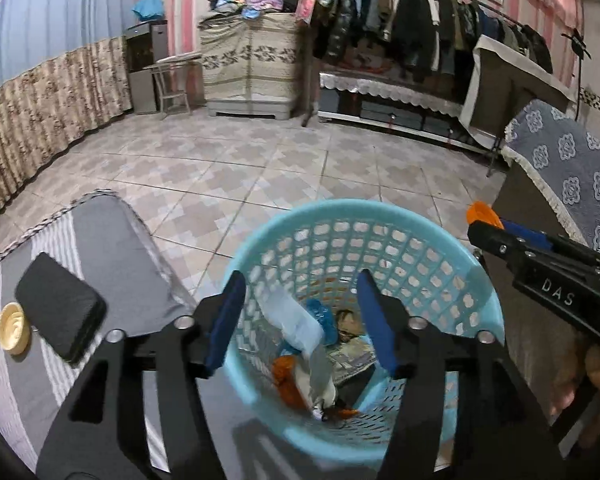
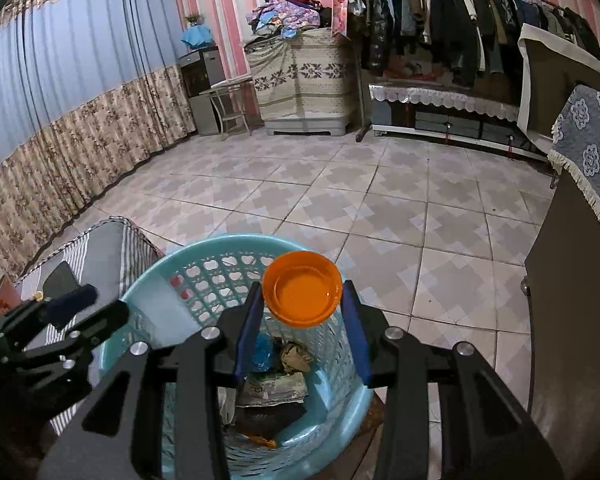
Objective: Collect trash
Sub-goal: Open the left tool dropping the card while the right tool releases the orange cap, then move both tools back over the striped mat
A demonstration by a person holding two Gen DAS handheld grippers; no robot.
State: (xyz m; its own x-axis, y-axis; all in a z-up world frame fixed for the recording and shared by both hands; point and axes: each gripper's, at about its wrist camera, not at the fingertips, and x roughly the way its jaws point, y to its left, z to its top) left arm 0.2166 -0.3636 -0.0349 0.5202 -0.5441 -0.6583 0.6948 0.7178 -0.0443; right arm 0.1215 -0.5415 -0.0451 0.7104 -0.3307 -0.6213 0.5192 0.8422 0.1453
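Note:
A light blue plastic basket (image 1: 452, 240) stands on the floor and holds several pieces of trash (image 1: 300, 332): white plastic, blue wrap, orange scraps. My left gripper (image 1: 302, 312) is open and empty above the basket's mouth. My right gripper (image 2: 302, 320) is shut on an orange round lid (image 2: 302, 294) and holds it over the basket (image 2: 168, 272). The lid and the right gripper also show at the right of the left wrist view (image 1: 485, 216).
A table with a grey striped cloth (image 1: 112, 240) is left of the basket, with a black phone (image 1: 60, 306) and a cream round lid (image 1: 14, 328) on it. A dark cabinet with a blue cloth (image 2: 580, 240) stands at the right. Tiled floor lies beyond.

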